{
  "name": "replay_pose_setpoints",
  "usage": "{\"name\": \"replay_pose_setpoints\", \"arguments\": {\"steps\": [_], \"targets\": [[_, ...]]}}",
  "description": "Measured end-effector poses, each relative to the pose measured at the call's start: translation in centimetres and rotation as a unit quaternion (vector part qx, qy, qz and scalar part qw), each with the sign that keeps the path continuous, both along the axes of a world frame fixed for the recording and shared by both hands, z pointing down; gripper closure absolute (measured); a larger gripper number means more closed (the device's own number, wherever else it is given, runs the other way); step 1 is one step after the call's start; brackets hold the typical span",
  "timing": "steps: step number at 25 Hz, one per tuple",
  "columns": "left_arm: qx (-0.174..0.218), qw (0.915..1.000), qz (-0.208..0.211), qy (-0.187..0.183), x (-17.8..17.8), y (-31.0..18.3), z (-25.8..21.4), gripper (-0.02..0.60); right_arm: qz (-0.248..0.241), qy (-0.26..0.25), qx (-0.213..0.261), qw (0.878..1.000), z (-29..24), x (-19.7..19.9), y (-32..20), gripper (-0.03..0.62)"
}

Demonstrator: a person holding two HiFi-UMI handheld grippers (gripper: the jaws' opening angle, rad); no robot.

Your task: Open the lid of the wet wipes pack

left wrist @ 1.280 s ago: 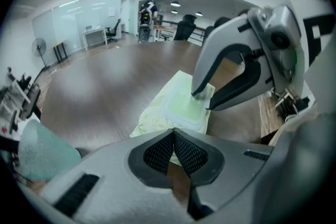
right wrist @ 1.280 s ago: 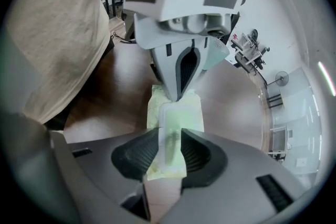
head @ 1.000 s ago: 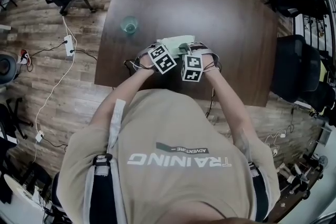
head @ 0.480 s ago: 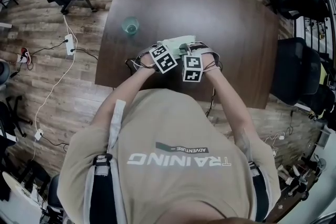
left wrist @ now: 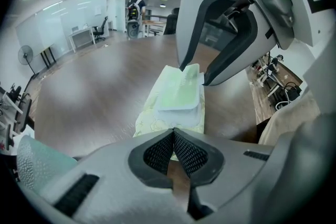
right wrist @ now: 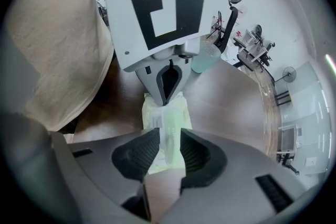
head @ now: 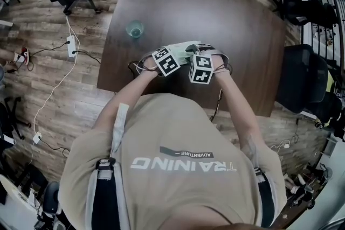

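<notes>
Barely any change from a moment ago: the left tool (left wrist: pixel 173 136) stays pinched shut on the wet wipes pack (left wrist: pixel 153 120) just ahead of it. Opposite, the right tool (right wrist: pixel 167 152) clamps the lid (left wrist: pixel 178 93), low over the table (head: pixel 215 8).

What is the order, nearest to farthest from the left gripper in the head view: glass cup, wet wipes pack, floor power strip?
1. wet wipes pack, right at the left gripper's jaws.
2. glass cup, farther left on the table.
3. power strip, off the table, on the floor.
</notes>
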State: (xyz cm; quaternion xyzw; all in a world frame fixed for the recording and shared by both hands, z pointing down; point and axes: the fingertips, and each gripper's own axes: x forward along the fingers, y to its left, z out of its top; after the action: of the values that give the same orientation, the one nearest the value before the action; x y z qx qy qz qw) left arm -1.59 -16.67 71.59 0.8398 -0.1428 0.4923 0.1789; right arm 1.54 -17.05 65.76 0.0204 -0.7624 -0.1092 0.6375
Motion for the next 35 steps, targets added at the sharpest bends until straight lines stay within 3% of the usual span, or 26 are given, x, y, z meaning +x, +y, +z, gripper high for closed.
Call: {"name": "replay_pose_setpoints", "arguments": {"steps": [3,7,19,35], "targets": [[0.0,1.0,-0.002,0.002,0.0,0.0,-0.1,0.572,0.02,-0.014,0.009,1.0,-0.7,0.2,-0.7,0.481],[-0.001,1.0,0.0,0.001,0.3,0.1,-0.1,0.572,0.023,-0.007,0.039,0.999,-0.8,1.1,-1.2,0.549],[-0.003,1.0,-0.002,0.003,0.4,0.0,-0.2,0.572,0.054,-0.038,0.077,0.995,-1.9,0.9,-3.2,0.556],[-0.019,0.9991,0.02,-0.032,-0.1,-0.1,0.1,0.572,0.064,-0.067,0.1,0.991,-1.3,0.1,-7.2,0.554]]}}
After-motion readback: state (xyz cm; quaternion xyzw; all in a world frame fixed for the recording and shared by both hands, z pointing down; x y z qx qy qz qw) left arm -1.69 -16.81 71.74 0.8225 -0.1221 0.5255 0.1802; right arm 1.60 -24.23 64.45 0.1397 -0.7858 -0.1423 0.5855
